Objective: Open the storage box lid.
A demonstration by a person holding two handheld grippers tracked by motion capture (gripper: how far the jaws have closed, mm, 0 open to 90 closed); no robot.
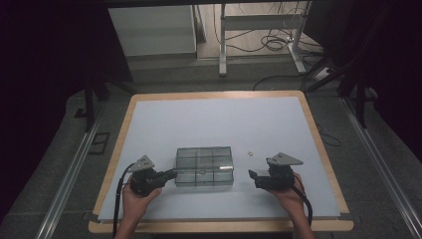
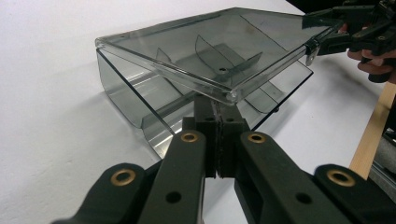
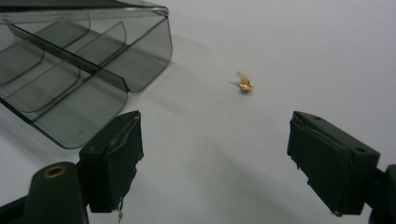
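A: Hands?
B: Both low at the near edge. Left gripper (image 1: pixel 170 174), jaws closed, noses under the lid of the box (image 1: pixel 204 167) at mid-table; right gripper (image 1: pixel 252 177) gapes wide, empty.
A: Room?
B: White table (image 1: pixel 214 119) bare beyond. A small gold piece (image 3: pixel 245 84) lies right of the box.

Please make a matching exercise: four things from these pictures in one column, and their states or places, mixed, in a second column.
1. left gripper
2. right gripper
3. clear compartment box
4. small gold piece

A. jaws open, nothing between them
B. lies loose on the white table cover
C. lid partly raised
D. jaws shut at the box's left edge

Pairs: 1-D, 2-A, 3-C, 4-B
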